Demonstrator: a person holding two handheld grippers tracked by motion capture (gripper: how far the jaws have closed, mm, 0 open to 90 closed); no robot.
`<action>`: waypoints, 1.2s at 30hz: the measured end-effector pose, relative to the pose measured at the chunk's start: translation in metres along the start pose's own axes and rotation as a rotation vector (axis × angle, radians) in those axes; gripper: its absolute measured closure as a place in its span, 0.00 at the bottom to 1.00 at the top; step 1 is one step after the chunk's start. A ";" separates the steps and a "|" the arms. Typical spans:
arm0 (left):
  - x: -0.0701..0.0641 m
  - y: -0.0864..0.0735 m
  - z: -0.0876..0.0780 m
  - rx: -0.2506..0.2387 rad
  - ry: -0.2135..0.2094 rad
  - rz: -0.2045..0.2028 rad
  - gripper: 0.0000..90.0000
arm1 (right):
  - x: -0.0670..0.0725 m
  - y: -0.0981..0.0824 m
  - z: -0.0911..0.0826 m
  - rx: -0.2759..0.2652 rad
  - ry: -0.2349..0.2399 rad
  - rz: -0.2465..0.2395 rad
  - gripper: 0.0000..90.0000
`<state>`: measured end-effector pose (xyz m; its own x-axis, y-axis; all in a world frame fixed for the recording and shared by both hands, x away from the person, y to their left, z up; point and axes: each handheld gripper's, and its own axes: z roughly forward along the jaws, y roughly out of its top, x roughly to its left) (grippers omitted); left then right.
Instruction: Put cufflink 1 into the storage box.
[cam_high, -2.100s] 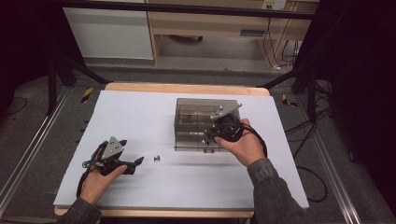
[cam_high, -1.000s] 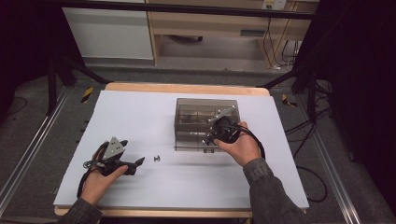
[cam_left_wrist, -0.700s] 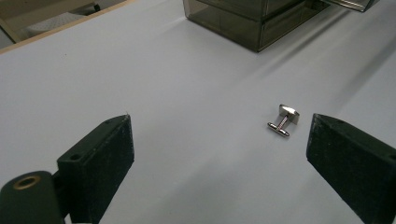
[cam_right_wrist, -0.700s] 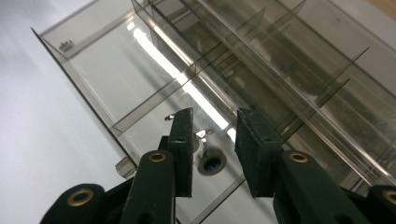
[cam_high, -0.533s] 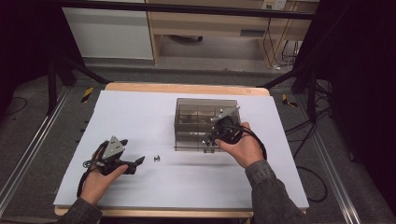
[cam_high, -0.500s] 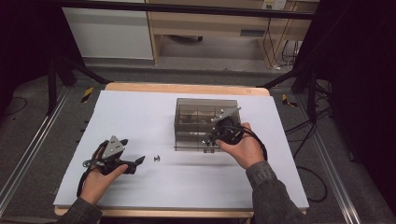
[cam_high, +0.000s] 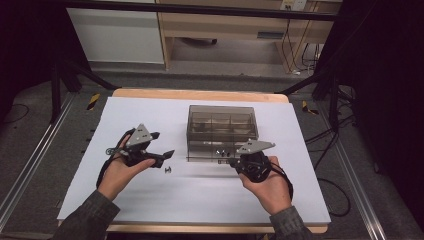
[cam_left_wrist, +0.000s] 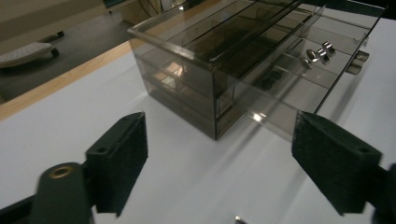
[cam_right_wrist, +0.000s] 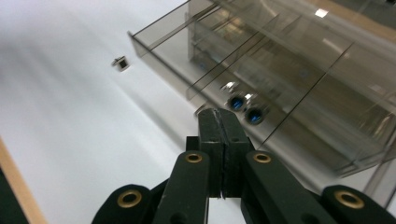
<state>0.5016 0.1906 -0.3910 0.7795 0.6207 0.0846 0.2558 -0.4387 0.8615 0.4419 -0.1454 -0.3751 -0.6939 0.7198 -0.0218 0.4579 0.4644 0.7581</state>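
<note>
High view: fixed above the person's side, facing forward and down over the worktop (cam_high: 150, 200). Gripper views: each close, looking along its own jaws. Shared by all three: the smoky drawer box (cam_high: 222, 131) (cam_left_wrist: 224, 60) (cam_right_wrist: 299, 70) ahead of each hand-held gripper.

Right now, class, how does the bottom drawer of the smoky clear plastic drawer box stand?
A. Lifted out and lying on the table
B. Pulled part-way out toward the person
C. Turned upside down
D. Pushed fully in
B: the drawer juts from the front of the drawer box toward the person, still in its slot, with small metal parts lying in it and the shut right gripper at its front.
</note>
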 end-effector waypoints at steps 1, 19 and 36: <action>0.002 0.007 0.005 0.005 -0.026 -0.030 0.24 | 0.002 -0.004 0.000 -0.004 0.001 0.008 1.00; 0.007 0.058 0.073 0.041 -0.012 -0.058 0.84 | 0.018 -0.062 0.027 -0.125 -0.186 0.131 1.00; -0.001 0.060 0.091 0.003 0.036 -0.096 1.00 | 0.022 -0.075 0.030 -0.234 -0.291 0.135 1.00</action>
<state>0.5682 0.1044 -0.3845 0.7304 0.6828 0.0198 0.3297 -0.3778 0.8652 0.4087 -0.1493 -0.4518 -0.4339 0.8982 -0.0704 0.3720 0.2497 0.8940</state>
